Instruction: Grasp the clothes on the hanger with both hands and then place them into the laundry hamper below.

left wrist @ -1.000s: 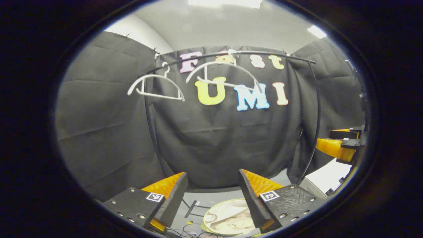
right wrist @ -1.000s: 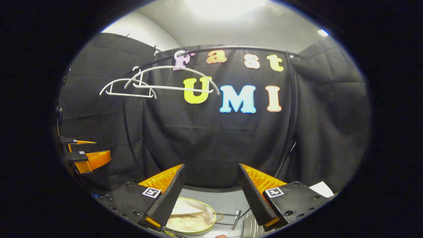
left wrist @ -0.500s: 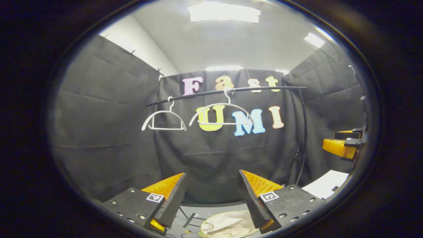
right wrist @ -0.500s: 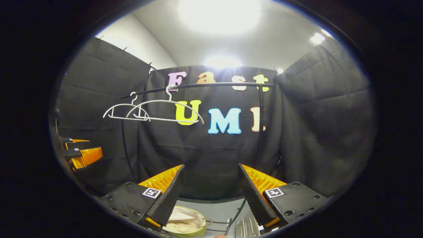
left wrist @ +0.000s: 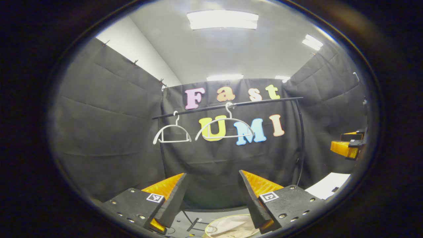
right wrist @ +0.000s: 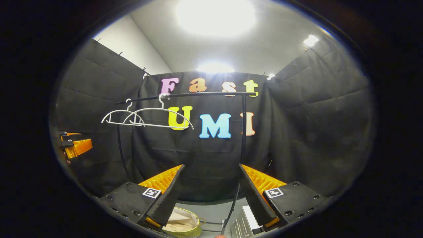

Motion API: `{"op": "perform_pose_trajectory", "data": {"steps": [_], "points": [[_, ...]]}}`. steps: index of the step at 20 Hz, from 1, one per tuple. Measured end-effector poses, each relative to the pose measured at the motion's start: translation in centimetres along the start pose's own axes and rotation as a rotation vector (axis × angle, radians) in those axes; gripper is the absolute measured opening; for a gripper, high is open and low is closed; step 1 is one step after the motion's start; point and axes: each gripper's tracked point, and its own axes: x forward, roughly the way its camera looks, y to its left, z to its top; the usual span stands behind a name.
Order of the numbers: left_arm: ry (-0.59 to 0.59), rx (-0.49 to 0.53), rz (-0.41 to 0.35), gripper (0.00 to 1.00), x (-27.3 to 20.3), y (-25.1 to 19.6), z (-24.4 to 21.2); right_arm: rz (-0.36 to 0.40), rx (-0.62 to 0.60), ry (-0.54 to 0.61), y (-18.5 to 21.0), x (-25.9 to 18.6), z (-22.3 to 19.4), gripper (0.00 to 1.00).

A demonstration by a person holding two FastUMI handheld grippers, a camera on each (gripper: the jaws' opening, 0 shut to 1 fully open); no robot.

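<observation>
The black metal clothes rail (left wrist: 231,105) is the landmark. From it hang two bare white plastic hangers (left wrist: 172,134), toward its left end. Below the rail, the round yellow-rimmed laundry hamper (left wrist: 228,226) holds the cream clothes (left wrist: 236,228). The left hand-held gripper (left wrist: 211,211) is spread open, empty, in front of the rail. In the right gripper view the right hand-held gripper (right wrist: 211,211) gapes open and empty too, beside a ribbed grey panel (right wrist: 243,224) by the rail's right post, while the left gripper view has a white sheet (left wrist: 327,185) right of the rail
</observation>
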Motion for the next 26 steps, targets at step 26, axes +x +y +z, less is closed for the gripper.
{"op": "perform_pose_trajectory", "data": {"steps": [26], "points": [[-0.074,-0.019,0.02,0.9,0.0,0.2,2.4,-0.015,-0.002,-0.094,-0.5,0.2,2.6,0.98]]}}
